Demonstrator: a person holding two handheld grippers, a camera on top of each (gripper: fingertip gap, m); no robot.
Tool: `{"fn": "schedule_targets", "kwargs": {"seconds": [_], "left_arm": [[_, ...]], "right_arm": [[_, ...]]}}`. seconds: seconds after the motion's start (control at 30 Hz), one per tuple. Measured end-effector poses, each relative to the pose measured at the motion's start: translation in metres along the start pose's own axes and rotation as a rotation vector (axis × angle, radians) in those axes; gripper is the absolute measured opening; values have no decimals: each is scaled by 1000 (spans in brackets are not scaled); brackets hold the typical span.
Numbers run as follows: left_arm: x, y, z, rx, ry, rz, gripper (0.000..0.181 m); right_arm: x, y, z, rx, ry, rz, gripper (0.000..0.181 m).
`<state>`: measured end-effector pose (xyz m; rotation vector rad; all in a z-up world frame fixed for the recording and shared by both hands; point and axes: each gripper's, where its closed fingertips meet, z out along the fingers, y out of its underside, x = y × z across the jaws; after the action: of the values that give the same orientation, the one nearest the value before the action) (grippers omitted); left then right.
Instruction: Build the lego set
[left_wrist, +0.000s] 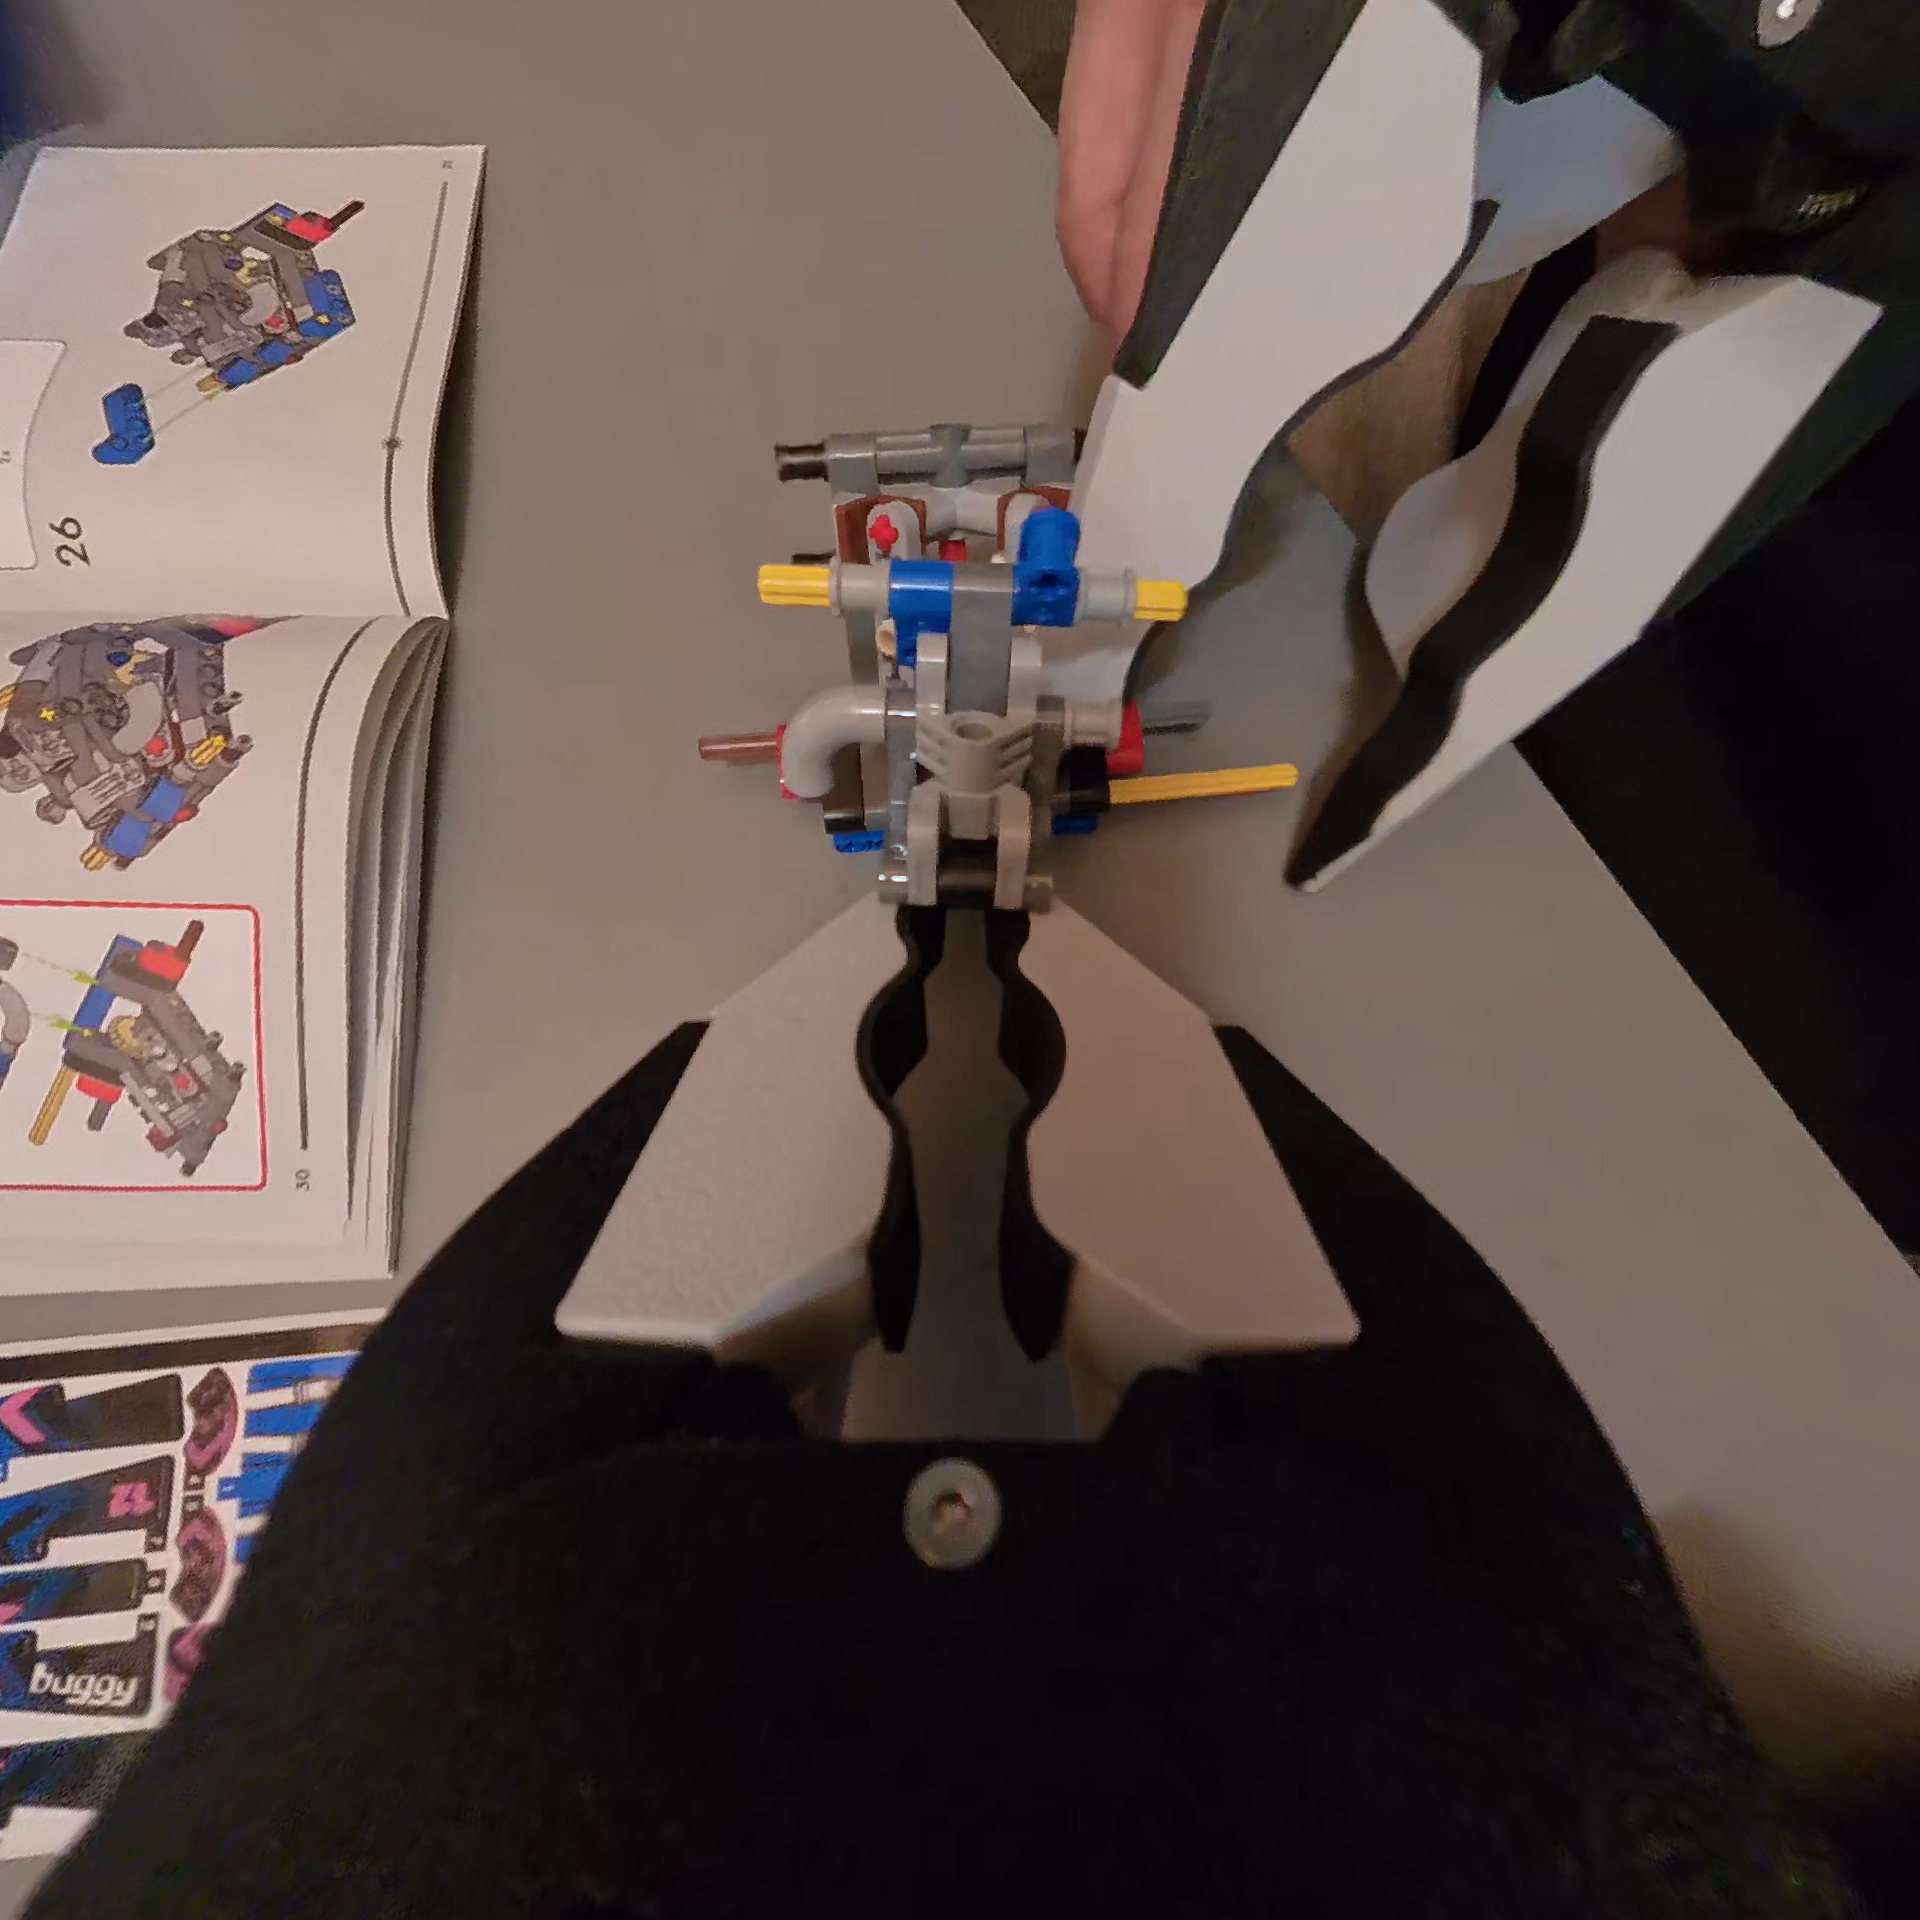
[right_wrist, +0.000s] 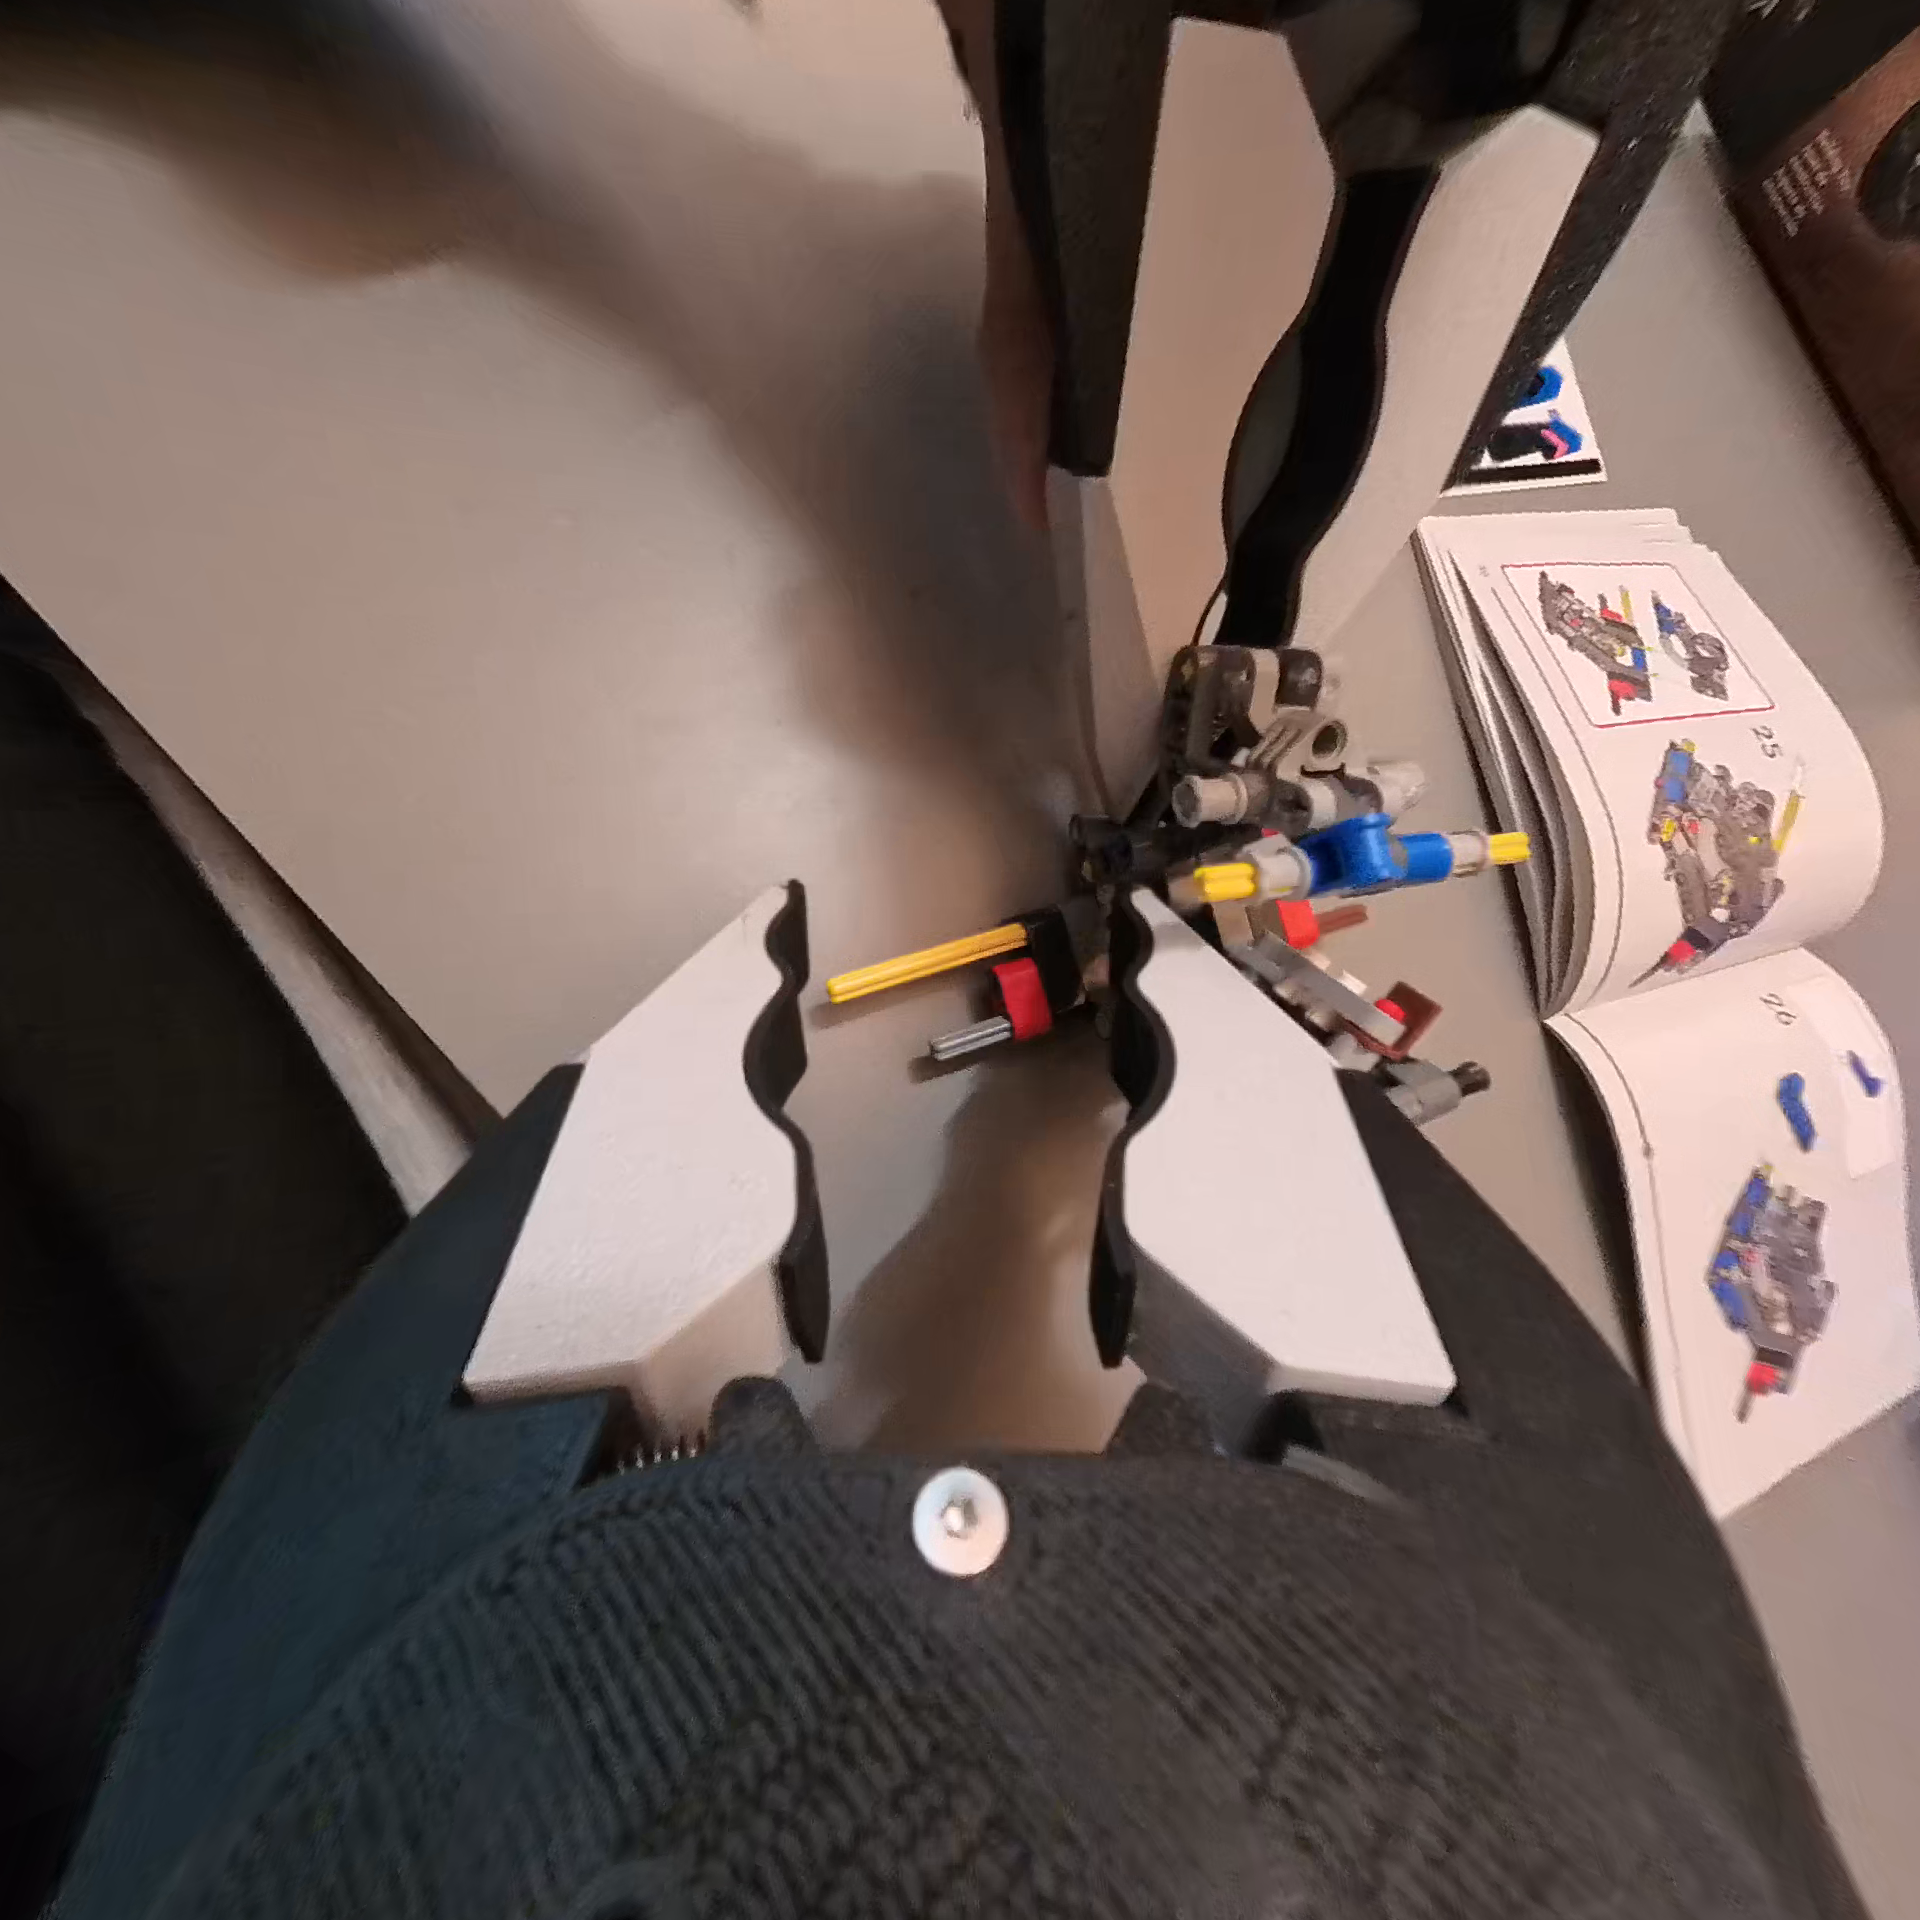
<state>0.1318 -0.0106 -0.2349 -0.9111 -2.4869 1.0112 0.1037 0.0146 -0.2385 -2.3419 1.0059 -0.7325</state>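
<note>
A partly built lego assembly (left_wrist: 956, 665) of grey, blue, red and yellow technic parts is held just above the grey table. My left gripper (left_wrist: 961, 904) is shut on its near grey end. It also shows in the right wrist view (right_wrist: 1299, 831), with the left gripper (right_wrist: 1195, 665) coming from above. My right gripper (right_wrist: 956, 904) is open. A long yellow axle (right_wrist: 925, 961) and a red bush with a grey pin (right_wrist: 1013, 1003) stick out of the assembly between its fingers. In the left wrist view the right gripper (left_wrist: 1226, 769) stands at the assembly's right side.
An open instruction booklet (left_wrist: 208, 623) lies left of the assembly and shows in the right wrist view (right_wrist: 1683, 831). A sticker sheet (left_wrist: 125, 1507) lies beside it. The table edge (left_wrist: 1662, 935) runs close on the right. A hand (left_wrist: 1112, 208) holds the right gripper.
</note>
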Motion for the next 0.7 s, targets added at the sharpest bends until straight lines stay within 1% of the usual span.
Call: {"fn": "schedule_targets", "kwargs": {"seconds": [0.13, 0.17, 0.27, 0.4, 0.57, 0.7], "left_arm": [[0, -1, 1, -23, -47, -28, 5], [0, -1, 1, -25, -60, -38, 5], [1, -2, 2, -19, -89, -61, 5], [1, -4, 4, -17, -118, -94, 4], [2, -6, 7, -14, -180, -138, 5], [4, -7, 8, 20, -189, -152, 4]], "right_arm": [[2, 4, -1, -30, -10, -18, 55], [1, 6, -4, -47, -16, -43, 57], [-1, 14, -13, -96, -39, -131, 56], [1, 14, -13, -67, -98, -157, 54], [4, 22, -15, -97, -139, -261, 53], [2, 30, -20, -115, -226, -365, 47]]}}
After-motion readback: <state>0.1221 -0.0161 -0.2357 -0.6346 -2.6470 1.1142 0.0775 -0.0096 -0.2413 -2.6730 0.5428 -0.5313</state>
